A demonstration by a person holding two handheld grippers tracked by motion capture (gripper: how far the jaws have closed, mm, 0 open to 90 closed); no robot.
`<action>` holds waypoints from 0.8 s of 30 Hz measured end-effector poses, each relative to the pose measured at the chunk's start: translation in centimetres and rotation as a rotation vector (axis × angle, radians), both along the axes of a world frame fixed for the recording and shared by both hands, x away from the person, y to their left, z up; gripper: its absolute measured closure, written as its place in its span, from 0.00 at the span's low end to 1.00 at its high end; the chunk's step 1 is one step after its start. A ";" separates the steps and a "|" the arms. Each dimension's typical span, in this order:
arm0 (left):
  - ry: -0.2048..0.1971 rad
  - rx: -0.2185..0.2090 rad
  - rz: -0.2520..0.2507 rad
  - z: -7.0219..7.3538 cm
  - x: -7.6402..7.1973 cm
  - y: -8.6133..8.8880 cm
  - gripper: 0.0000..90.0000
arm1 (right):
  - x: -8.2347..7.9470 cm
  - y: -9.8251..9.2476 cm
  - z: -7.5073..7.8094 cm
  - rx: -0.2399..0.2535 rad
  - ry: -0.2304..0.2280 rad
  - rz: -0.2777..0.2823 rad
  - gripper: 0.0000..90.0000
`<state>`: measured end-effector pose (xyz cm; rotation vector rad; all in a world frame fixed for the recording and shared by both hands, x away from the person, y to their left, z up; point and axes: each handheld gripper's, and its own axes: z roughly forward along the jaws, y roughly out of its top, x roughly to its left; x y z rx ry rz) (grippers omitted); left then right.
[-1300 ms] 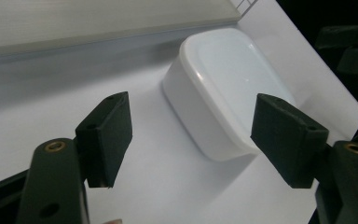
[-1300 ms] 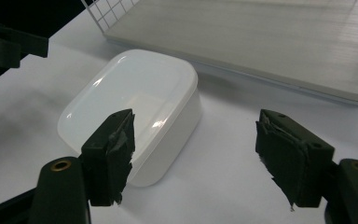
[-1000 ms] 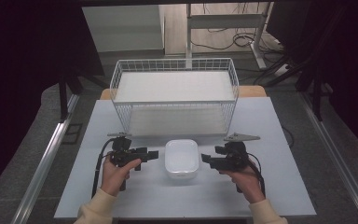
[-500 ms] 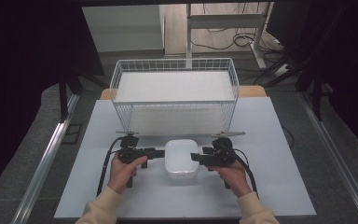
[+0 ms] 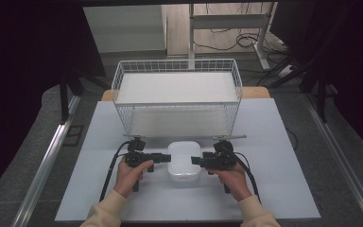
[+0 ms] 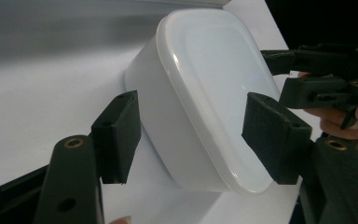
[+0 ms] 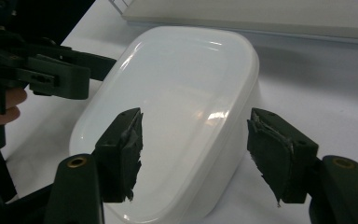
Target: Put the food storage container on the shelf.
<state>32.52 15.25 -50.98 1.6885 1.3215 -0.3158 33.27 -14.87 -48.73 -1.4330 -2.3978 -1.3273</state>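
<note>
left gripper point(image 6: 189, 135) fingers point(image 6: 116, 133) spread around a white lidded container point(image 6: 205, 93).

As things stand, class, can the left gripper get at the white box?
Probably yes. The left gripper is open beside the box, its fingers straddling the near edge, and nothing lies between them.

Grey speckled floor point(image 5: 23, 142), dark curtains point(image 5: 28, 42) at both sides, cables point(image 5: 236, 40) behind

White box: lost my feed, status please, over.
Left gripper and right gripper open, flanking the white box. Box lidded, on table. Wire basket behind; nothing in the way.
</note>
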 end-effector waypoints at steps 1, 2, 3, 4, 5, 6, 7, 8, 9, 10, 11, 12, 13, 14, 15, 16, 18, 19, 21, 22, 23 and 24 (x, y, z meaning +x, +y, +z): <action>-0.002 0.006 -0.001 -0.2 0.1 0.0 0.40 | 0.0 0.0 0.0 -0.002 0.003 0.000 0.40; 0.002 -0.003 -0.002 -0.2 0.1 -0.1 0.41 | 0.0 0.1 -0.1 0.000 0.007 -0.001 0.41; 0.013 -0.021 -0.013 -0.3 0.1 -0.1 0.41 | 0.0 0.1 -0.2 -0.003 0.015 0.002 0.42; 0.018 -0.030 -0.017 -0.3 0.1 -0.2 0.42 | 0.0 0.1 -0.2 0.000 0.019 0.003 0.44; 0.018 -0.030 -0.017 -0.3 0.1 -0.2 0.43 | 0.0 0.1 -0.2 0.000 0.019 0.003 0.44; 0.023 -0.039 -0.021 -0.4 0.0 -0.2 0.45 | -0.1 0.1 -0.3 0.018 0.032 0.005 0.47; 0.028 -0.051 -0.026 -0.4 0.0 -0.3 0.45 | -0.1 0.1 -0.3 0.018 0.032 0.005 0.47; 0.033 -0.065 -0.029 -0.4 0.0 -0.3 0.47 | -0.1 0.1 -0.3 0.014 0.030 0.002 0.49; 0.038 -0.078 -0.032 -0.5 0.0 -0.4 0.49 | -0.1 0.0 -0.3 0.012 0.031 0.001 0.52; 0.040 -0.080 -0.042 -0.5 -0.1 -0.4 0.52 | -0.1 -0.1 -0.3 0.015 0.035 0.004 0.54; 0.036 -0.065 -0.032 -0.4 -0.2 -0.6 0.53 | -0.1 -0.1 -0.3 0.019 0.045 0.004 0.56; 0.030 -0.057 -0.031 -0.3 -0.3 -0.6 0.55 | -0.1 -0.2 -0.3 0.019 0.051 0.001 0.57; 0.034 -0.054 -0.024 -0.3 -0.4 -0.6 0.59 | -0.2 -0.4 -0.2 0.026 0.060 -0.001 0.61; 0.032 -0.049 -0.019 -0.2 -0.5 -0.6 0.59 | -0.2 -0.4 -0.2 0.026 0.060 -0.001 0.61; 0.024 -0.031 -0.018 0.0 -0.7 -0.6 0.64 | -0.2 -0.8 -0.1 0.056 0.078 -0.006 0.67; 0.024 -0.031 -0.018 0.0 -0.7 -0.6 0.66 | -0.2 -0.8 -0.1 0.056 0.078 -0.006 0.67; 0.008 -0.025 -0.023 0.2 -0.9 -0.5 0.69 | -0.3 -1.3 -0.1 0.090 0.094 -0.016 0.72; -0.002 -0.022 -0.034 0.3 -1.0 -0.4 0.71 | -0.3 -1.5 0.0 0.107 0.100 -0.023 0.75; -0.012 -0.031 -0.022 0.6 -1.3 -0.5 0.76 | -0.6 -1.9 0.0 0.123 0.106 -0.030 0.78; -0.023 -0.021 -0.028 0.7 -1.4 -0.4 0.76 | -0.6 -1.9 0.0 0.123 0.106 -0.030 0.78; -0.034 -0.013 -0.032 0.9 -1.6 -0.4 0.78 | -0.8 -2.1 0.1 0.133 0.109 -0.029 0.80; -0.034 -0.013 -0.032 0.9 -1.6 -0.4 0.79 | -0.8 -2.1 0.1 0.133 0.109 -0.029 0.80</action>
